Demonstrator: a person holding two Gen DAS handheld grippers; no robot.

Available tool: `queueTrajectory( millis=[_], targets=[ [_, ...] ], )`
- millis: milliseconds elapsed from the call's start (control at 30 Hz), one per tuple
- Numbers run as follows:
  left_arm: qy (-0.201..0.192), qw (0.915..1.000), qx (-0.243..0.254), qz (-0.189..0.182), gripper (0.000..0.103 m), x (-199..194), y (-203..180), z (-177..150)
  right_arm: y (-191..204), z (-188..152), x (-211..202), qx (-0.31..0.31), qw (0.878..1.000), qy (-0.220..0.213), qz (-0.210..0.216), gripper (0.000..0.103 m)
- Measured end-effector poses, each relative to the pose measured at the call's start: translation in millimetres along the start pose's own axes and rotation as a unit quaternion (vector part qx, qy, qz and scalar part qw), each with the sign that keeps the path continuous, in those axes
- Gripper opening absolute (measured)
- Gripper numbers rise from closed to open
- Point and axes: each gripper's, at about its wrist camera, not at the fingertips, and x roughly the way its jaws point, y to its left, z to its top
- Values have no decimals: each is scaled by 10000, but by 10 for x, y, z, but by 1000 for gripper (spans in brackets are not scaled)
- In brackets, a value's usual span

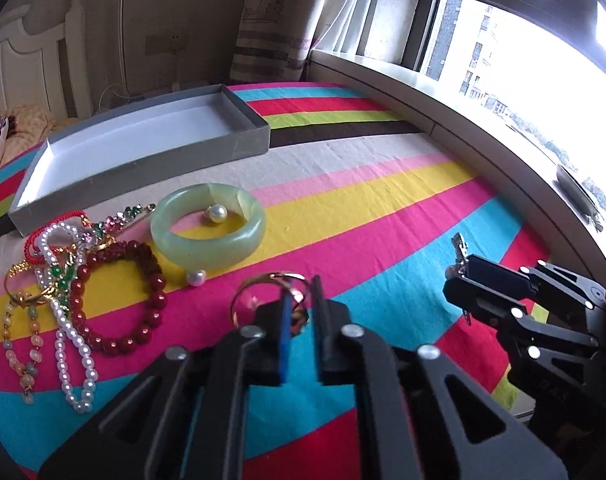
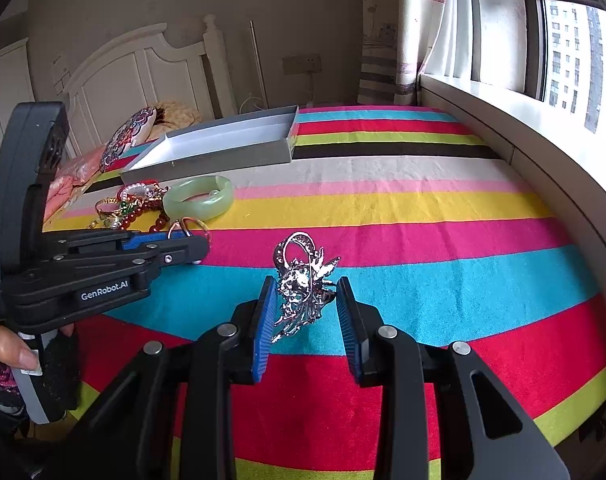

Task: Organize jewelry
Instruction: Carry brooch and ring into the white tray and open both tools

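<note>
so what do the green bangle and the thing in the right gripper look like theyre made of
Green bangle: pale, cloudy, translucent with a smooth gloss, so likely jade or similar stone, possibly glass. Silver brooch between the right gripper fingers: bright, mirror-like, ornate openwork, so it looks like polished or plated metal.

bangle: glossy, smooth jade-like stone | brooch: shiny silver metal | bedsheet: matt cloth | box: matt card

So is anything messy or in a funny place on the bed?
Yes. The bracelets and necklaces lie tangled in one heap beside the box, which holds nothing visible. One pearl sits inside the jade bangle and another pearl lies loose just outside it.
</note>
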Motion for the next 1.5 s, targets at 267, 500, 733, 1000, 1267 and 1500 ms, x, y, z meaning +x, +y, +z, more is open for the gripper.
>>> queueTrajectory(
  millis=[267, 500, 733, 1000, 1267, 1500],
  targets=[
    [-600, 9982, 5, 95, 5, -412, 241, 62, 138, 82, 83, -82, 9999, 25, 132, 32],
    [-835, 9957, -39, 407, 5, -572, 608, 245, 347, 358, 199, -400, 9989, -46, 249, 32],
    [-792, 9940, -180, 730, 5, -519, 1128, 616, 529, 979, 671, -628, 9969, -11, 483, 32],
    [-573, 9913, -346, 1135, 5, -229, 1645, 1012, 700, 1700, 1348, -540, 9959, 245, 684, 32],
    [-155, 9872, -573, 1478, 5, 202, 2048, 1216, 813, 2120, 2024, -432, 9954, 667, 539, 32],
    [193, 9844, -575, 1651, 7, 439, 2247, 1309, 883, 2211, 2428, -415, 9912, 1173, 446, 32]
  ],
)
